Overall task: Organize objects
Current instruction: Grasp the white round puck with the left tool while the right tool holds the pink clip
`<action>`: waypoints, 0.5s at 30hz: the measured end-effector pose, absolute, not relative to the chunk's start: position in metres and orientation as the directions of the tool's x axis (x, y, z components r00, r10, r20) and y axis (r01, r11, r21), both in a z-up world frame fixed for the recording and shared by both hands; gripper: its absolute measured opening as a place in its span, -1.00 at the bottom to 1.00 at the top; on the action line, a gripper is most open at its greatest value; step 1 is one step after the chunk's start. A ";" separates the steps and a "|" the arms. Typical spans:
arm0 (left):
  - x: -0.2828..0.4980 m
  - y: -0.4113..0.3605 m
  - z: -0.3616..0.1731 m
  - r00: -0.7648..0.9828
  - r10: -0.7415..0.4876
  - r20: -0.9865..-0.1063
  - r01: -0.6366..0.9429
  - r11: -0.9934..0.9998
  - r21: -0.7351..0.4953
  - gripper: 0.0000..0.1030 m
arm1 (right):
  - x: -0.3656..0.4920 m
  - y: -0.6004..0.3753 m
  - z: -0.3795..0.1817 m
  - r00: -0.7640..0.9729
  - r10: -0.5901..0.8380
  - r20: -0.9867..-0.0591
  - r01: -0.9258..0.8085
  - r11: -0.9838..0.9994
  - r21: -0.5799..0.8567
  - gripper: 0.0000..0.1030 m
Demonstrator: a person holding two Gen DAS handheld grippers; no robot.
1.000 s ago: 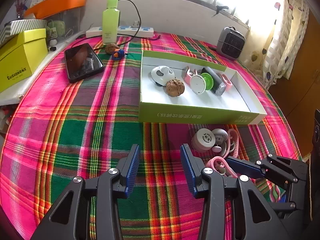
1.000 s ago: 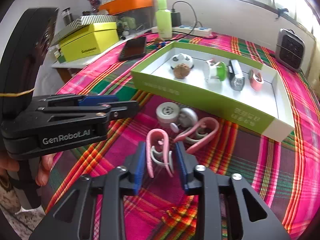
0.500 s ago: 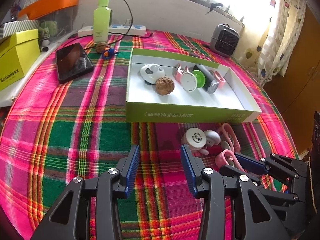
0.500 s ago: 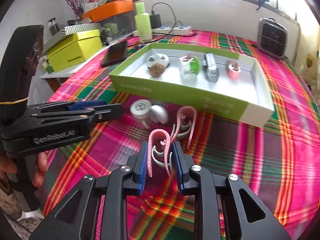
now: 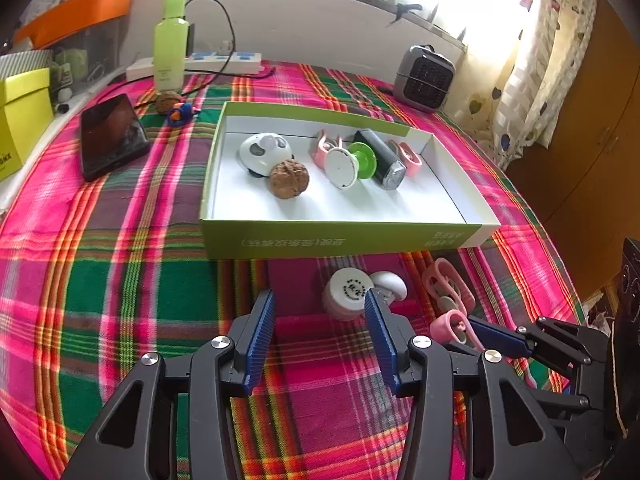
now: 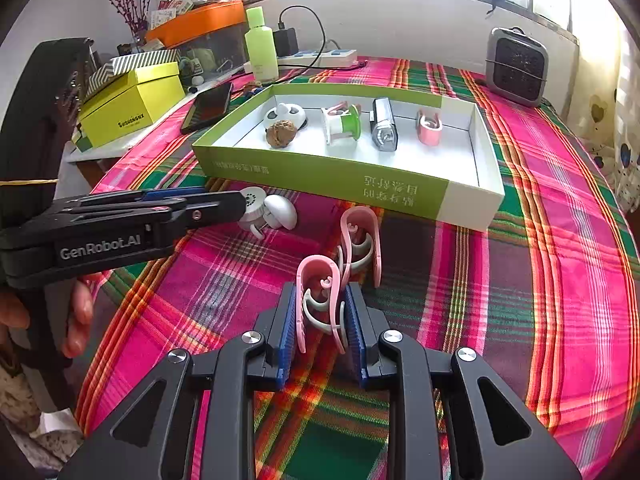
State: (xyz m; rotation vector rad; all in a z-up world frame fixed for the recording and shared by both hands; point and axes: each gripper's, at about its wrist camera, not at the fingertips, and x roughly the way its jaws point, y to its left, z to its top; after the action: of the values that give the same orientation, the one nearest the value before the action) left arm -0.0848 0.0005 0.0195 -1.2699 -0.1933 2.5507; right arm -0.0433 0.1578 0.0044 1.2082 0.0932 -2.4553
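A green-sided box on the plaid cloth holds a white ball toy, a walnut, a green-and-white spool, a black lamp and pink clips. My right gripper is shut on a pink clip; that clip also shows in the left wrist view. A second pink clip lies just beyond it. My left gripper is open and empty, just short of a white round cap and mushroom-shaped piece in front of the box.
A black phone, a green bottle, a power strip and a yellow box sit at the left and back. A grey heater stands at the back right. A second walnut lies by the bottle.
My right gripper has closed tighter on the pink clip and lifted it a little. My left gripper has moved forward toward the white cap, still open.
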 end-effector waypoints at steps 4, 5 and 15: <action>-0.088 0.006 0.018 -0.566 0.309 -0.764 -0.205 -0.951 -0.233 -0.11 | -0.043 0.158 0.004 -0.544 -0.326 -0.773 0.380 -0.917 0.119 -0.51; -0.088 0.007 0.018 -0.566 0.311 -0.763 -0.208 -0.950 -0.232 -0.11 | -0.043 0.158 0.004 -0.544 -0.325 -0.774 0.380 -0.918 0.118 -0.51; -0.094 0.002 0.015 -0.569 0.273 -0.776 -0.185 -0.962 -0.203 -0.10 | -0.041 0.153 0.005 -0.529 -0.348 -0.774 0.399 -0.907 0.134 -0.51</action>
State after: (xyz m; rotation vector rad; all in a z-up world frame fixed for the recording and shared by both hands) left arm -0.0938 0.0021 0.0155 -1.2963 -0.1444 2.5699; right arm -0.0406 0.1535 0.0049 1.2091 0.0825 -2.4248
